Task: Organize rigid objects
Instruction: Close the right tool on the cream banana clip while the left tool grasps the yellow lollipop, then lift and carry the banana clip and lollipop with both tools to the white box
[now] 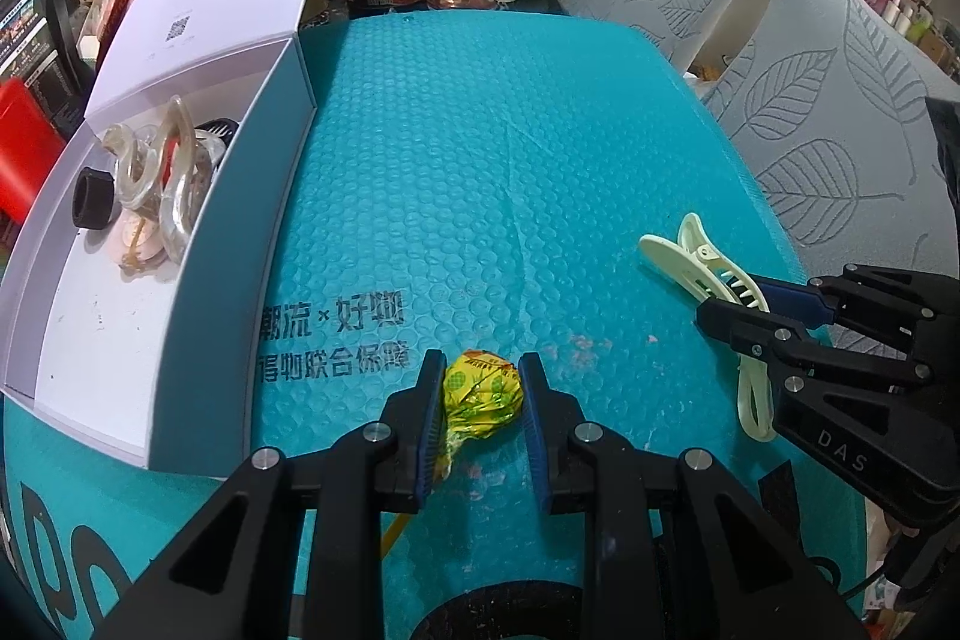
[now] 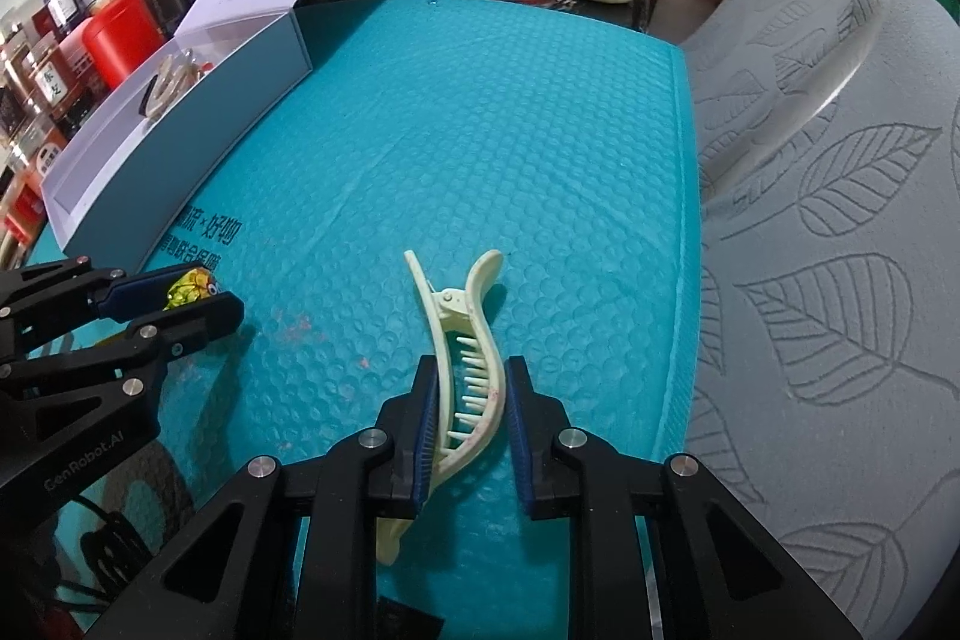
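lollipop [image 1: 482, 391] stick hidden under the left claw [image 1: 482, 382], hair clip [image 2: 465, 388] tail behind right claw [image 2: 465, 385]
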Available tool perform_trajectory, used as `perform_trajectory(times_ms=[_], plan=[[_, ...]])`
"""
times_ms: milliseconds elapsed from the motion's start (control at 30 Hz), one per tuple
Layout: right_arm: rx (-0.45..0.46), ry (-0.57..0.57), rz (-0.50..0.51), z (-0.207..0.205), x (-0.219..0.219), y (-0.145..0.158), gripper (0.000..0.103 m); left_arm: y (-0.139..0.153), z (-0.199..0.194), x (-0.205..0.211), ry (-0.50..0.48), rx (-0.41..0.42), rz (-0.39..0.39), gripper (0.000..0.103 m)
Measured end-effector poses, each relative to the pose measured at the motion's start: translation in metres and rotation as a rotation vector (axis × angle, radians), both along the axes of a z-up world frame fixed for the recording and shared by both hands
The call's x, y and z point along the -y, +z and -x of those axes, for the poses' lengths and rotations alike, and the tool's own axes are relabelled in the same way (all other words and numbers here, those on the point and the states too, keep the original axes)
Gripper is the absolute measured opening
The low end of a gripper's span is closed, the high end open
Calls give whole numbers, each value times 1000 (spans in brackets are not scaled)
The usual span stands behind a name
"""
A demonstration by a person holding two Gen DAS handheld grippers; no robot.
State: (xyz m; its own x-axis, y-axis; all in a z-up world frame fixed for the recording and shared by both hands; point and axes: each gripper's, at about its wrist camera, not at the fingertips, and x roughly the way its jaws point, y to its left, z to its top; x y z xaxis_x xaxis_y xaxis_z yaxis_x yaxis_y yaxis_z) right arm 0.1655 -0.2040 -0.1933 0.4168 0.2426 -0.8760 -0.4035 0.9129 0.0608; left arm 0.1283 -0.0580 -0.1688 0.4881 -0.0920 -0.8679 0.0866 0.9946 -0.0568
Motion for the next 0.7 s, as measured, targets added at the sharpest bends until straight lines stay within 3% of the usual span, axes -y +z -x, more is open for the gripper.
perform_trajectory(times_ms=[433, 700], plan=[[8, -1, -26, 15, 7, 13, 21, 14, 16, 3, 5, 9, 6, 24], [25, 27, -43, 32, 12, 36, 21, 39, 34, 8, 34, 16, -23, 24]])
